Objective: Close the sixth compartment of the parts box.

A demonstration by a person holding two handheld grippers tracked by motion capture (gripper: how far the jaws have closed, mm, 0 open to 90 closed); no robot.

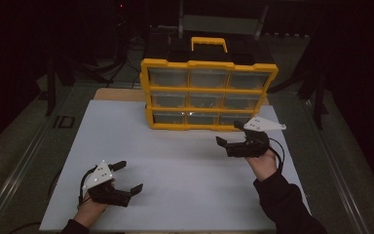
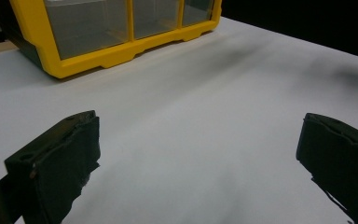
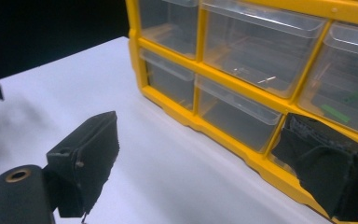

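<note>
A yellow drawer cabinet (image 1: 208,92) with clear plastic drawers stands upright at the back middle of the white board (image 1: 185,170). My right gripper (image 1: 228,132) is open just in front of the cabinet's lower right corner, not touching it. In the right gripper view the right gripper (image 3: 200,154) has its jaws spread wide before the bottom drawers (image 3: 235,119), its right jaw overlapping the yellow frame (image 3: 261,161). Near the front left of the board my left gripper (image 1: 129,176) is open and holds nothing. The left gripper (image 2: 198,154) faces bare board, with the cabinet (image 2: 102,56) farther off.
A black case with a yellow handle (image 1: 209,44) sits behind the cabinet. Some drawers hold small parts, among them green pieces (image 3: 335,112) and a metal bit (image 3: 265,80). Dark stands (image 1: 53,73) flank the table. A strip of wooden tabletop (image 1: 119,94) shows beyond the board.
</note>
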